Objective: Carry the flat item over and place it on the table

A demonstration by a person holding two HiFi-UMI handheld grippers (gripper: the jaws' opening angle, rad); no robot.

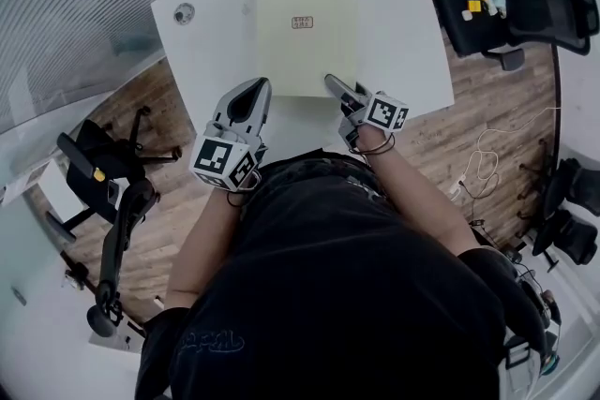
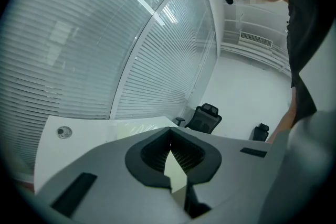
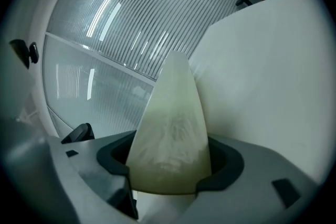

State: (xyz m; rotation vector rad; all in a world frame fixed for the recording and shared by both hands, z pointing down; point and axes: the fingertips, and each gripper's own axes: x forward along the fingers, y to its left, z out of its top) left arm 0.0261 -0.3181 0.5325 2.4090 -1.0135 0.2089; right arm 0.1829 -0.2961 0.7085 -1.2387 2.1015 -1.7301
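**Task item.** The flat item (image 1: 305, 33) is a pale yellow rectangular panel. It lies flat on the white counter (image 1: 394, 5), with a small label (image 1: 302, 22) at its centre. Its near edge faces the person and sits inside the near edge of the counter.

**Left gripper.** In the head view, the left gripper (image 1: 258, 87) is at the near-left corner of the flat item. In the left gripper view, its jaws are closed and the tips meet. A pale yellow sliver shows in the gap behind the tips. Whether the tips pinch the panel cannot be determined. The flat item (image 2: 137, 126) and the counter (image 2: 79, 131) appear just beyond the left gripper (image 2: 168, 134).

**Right gripper.** In the head view, the right gripper (image 1: 335, 84) is at the near-right part of the panel's near edge. In the right gripper view, the right gripper (image 3: 169, 157) is rolled onto its side, so the counter (image 3: 262, 92) fills the right of the frame. Its jaws stand wide apart. The edge of the flat item (image 3: 170, 128) lies between them and the pads do not clamp it.

**Surroundings.** A round grommet (image 1: 184, 13) is set in the far-left area of the counter. A black office chair (image 1: 511, 0) stands to the right of the counter.
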